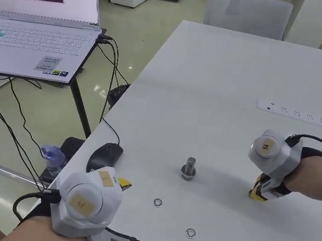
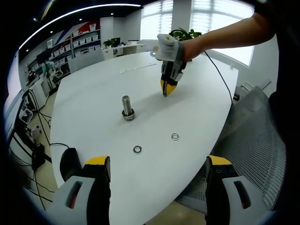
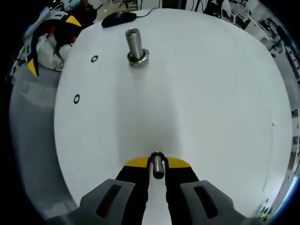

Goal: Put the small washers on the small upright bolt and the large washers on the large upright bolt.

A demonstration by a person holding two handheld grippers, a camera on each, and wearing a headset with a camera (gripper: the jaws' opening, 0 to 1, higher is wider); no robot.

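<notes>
Right gripper (image 3: pixel 158 165) fingers clamp a small bolt (image 3: pixel 158 159) upright on the white counter (image 1: pixel 213 97). Left gripper (image 2: pixel 157 161) fingers spread wide at the near edge, near a washer (image 1: pixel 157 202) and second washer (image 1: pixel 191 233). Large bolt (image 1: pixel 189 168) stands beyond.

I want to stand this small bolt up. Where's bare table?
Bare: the wide stretch between the large bolt and the power strip, near the right claw holding the small bolt. Crowded: two washers lie between the large bolt and the left claw.
</notes>
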